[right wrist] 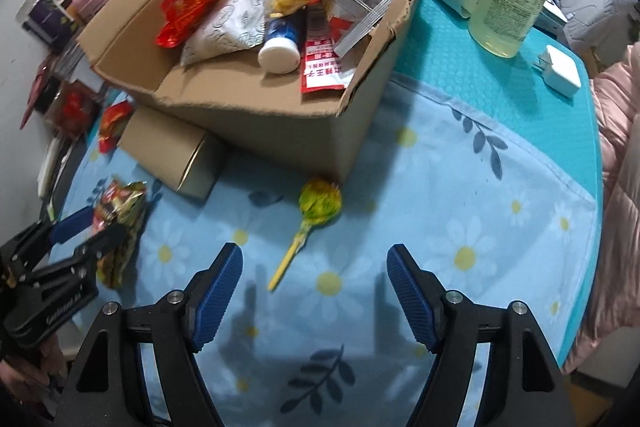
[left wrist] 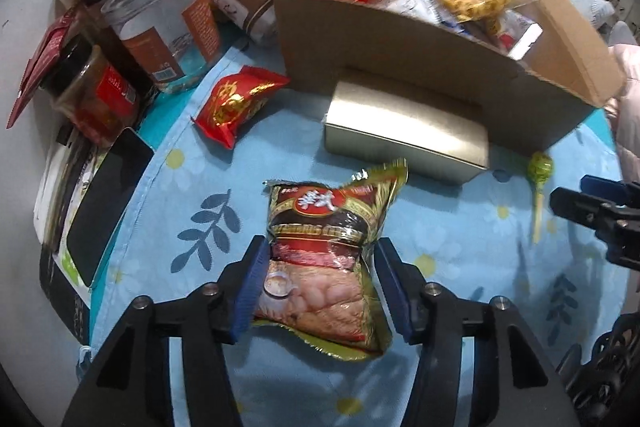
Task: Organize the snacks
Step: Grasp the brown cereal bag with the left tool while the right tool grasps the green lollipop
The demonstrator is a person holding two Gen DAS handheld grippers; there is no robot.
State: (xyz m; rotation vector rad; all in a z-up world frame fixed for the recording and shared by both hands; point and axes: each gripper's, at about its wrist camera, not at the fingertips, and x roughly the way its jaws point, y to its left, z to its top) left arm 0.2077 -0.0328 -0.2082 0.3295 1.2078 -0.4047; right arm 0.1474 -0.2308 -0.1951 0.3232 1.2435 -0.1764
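1. Our left hand-held gripper (left wrist: 320,281) pinches the gold snack bag (left wrist: 326,267) across its lower half, blue pads pressed into both side edges. The bag sits in front of the box (left wrist: 400,43), just short of the small silver carton (left wrist: 404,131) that lies against the box's front wall.
2. We judge the bag light, soft and crinkly; its foil looks slippery and the contents crushable, so a grip across the sides near the middle seems right.
3. Our right hand-held gripper (right wrist: 314,291) is spread wide with nothing in it, above the cloth in front of the box, with the lollipop (right wrist: 320,205) just ahead.
4. The lollipop looks light and stiff; its thin stick is the likely hold.
5. We cannot tell whether the bag is lifted or touching the cloth. The box's bottom is hidden under packets.
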